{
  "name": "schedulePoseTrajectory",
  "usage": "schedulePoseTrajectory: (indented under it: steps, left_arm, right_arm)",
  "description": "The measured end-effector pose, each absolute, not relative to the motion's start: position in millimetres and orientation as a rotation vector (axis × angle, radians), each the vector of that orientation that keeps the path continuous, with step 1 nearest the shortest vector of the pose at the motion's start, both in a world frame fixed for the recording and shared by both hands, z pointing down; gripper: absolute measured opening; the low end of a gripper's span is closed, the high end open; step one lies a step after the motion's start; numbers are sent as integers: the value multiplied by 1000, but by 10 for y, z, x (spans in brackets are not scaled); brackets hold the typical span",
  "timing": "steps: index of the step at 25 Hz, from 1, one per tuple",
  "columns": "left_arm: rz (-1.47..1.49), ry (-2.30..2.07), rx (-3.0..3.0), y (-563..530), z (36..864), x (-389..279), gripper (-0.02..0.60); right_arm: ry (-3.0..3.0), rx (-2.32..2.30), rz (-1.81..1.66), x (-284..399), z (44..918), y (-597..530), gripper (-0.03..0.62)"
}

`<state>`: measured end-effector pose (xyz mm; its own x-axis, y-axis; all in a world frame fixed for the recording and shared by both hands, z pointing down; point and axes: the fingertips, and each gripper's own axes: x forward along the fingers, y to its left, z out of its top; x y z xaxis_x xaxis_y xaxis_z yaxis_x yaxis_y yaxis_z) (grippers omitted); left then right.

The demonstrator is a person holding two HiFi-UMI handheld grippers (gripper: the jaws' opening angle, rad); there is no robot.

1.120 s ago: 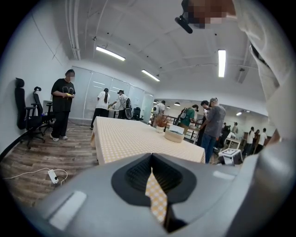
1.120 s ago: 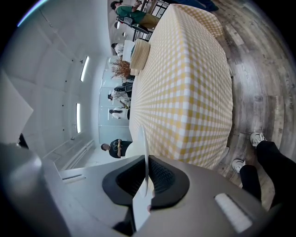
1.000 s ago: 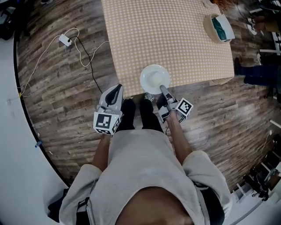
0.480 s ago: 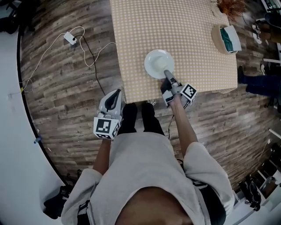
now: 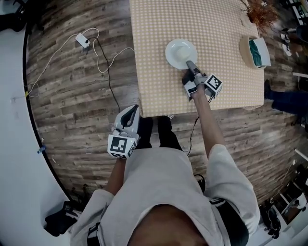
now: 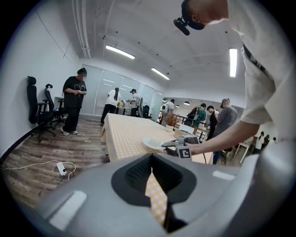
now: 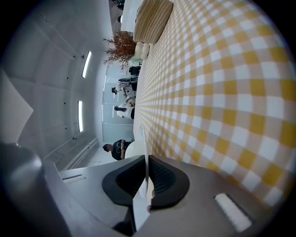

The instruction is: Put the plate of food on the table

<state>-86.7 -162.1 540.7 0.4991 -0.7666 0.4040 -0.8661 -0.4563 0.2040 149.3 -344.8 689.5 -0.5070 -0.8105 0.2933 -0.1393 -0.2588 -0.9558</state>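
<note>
A white plate (image 5: 181, 53) is over the yellow-checked table (image 5: 159, 72), a little in from its near edge. My right gripper (image 5: 191, 64) is shut on the plate's near rim, arm stretched out. In the right gripper view the plate (image 7: 138, 152) shows edge-on between the pads of that gripper (image 7: 147, 183). I cannot tell if it touches the cloth (image 7: 222, 92). No food shows on it. My left gripper (image 5: 131, 111) hangs shut and empty by my legs, off the table. In the left gripper view, past the left gripper (image 6: 155, 185), the plate (image 6: 152, 142) and right gripper (image 6: 173, 144) show.
A woven basket (image 5: 255, 52) with something teal in it and a dried plant (image 5: 260, 12) stand at the table's far right. A power strip (image 5: 83, 40) and cables lie on the wood floor at left. Several people (image 6: 74, 99) stand beyond the table.
My right gripper has carried the plate from the table's near edge farther in over the cloth. The left gripper has stayed low beside my legs.
</note>
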Motion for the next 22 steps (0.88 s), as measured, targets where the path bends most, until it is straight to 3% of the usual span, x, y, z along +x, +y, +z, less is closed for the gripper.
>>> schedulePoseTrajectory:
  steps: [22]
  left_arm:
    - [375, -1381, 2329, -1559, 5466, -1007, 8]
  right_arm:
    - [1467, -1214, -1812, 1497, 6909, -4374, 15]
